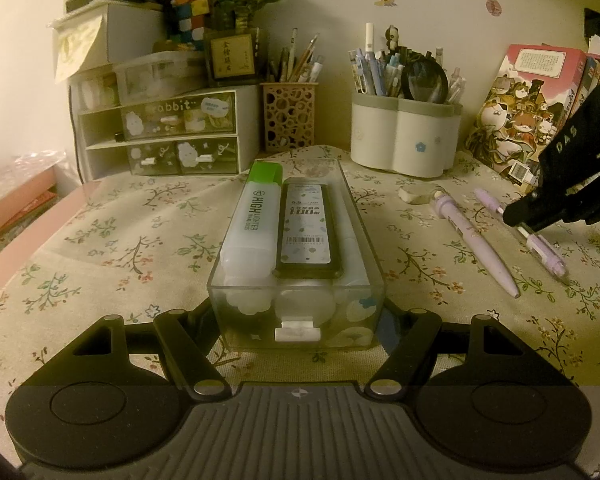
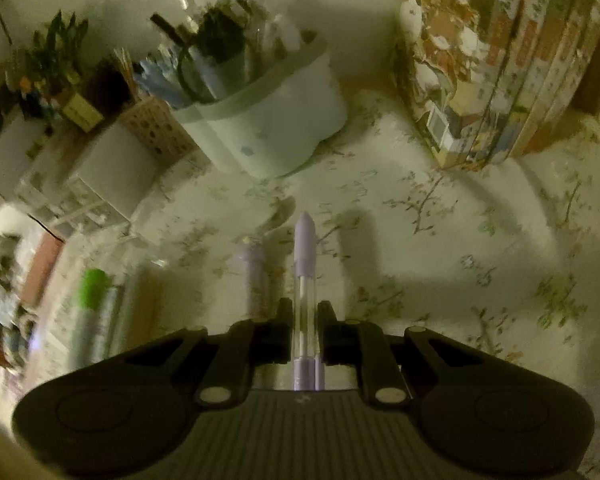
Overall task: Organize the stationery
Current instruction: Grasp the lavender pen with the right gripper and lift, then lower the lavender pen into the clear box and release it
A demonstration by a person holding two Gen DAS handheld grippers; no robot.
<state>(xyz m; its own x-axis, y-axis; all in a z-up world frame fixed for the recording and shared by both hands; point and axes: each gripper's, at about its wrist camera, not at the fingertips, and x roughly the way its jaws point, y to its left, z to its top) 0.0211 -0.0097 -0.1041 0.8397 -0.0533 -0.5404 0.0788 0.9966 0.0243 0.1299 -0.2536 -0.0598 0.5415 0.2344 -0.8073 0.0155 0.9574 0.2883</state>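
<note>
My left gripper (image 1: 298, 320) is shut on a clear plastic drawer (image 1: 296, 312) that rests on the floral tablecloth. The drawer holds a green-capped highlighter (image 1: 254, 220) and a black pencil-lead case (image 1: 307, 228). My right gripper (image 2: 305, 320) is shut on a purple pen with a clear barrel (image 2: 305, 280), just above the cloth. In the left wrist view the right gripper (image 1: 520, 222) is at the right, on that pen (image 1: 540, 246). A second purple pen (image 1: 474, 240) lies beside it, and shows in the right wrist view (image 2: 254, 280).
A white drawer organizer (image 1: 164, 132), a brown perforated pen cup (image 1: 289, 116) and a white pen holder (image 1: 404, 136) full of pens stand along the back. Illustrated books (image 1: 532, 108) lean at the right. A small tape roll (image 1: 414, 194) lies near the pens.
</note>
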